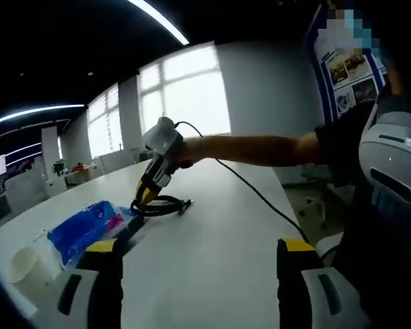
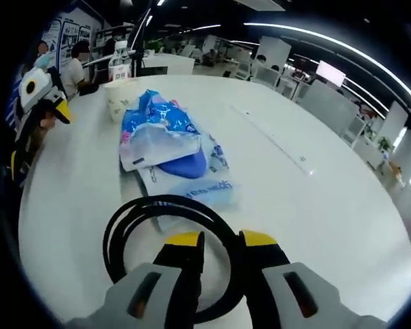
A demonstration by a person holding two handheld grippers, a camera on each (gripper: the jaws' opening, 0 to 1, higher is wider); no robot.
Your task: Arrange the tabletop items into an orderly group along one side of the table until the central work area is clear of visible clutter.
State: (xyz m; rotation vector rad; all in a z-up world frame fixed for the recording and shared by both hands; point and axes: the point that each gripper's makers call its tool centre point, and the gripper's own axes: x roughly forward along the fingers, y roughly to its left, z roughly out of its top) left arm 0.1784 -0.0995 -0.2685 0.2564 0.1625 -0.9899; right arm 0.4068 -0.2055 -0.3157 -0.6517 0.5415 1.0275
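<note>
I have the right tongs pinched on the near arc of the black cable coil, which lies flat on the white counter just short of the blue tissue pack; in the left gripper view the same coil sits at about ten o'clock, with the right tongs coming down on it. My left tongs hang open with nothing between the jaws, well back from the coil. To do this well I judge I should lift the loop only slightly and drag it toward the pack and the paper cup at eleven o'clock in the right gripper view, keeping the loops from springing apart or snagging the plastic wrapper. A thin tether cable trails from the right tongs across the counter, so I'd keep it from sweeping things. The counter is broad and bare toward two o'clock; its rim curves close at eight o'clock, so I'd stay inboard.
</note>
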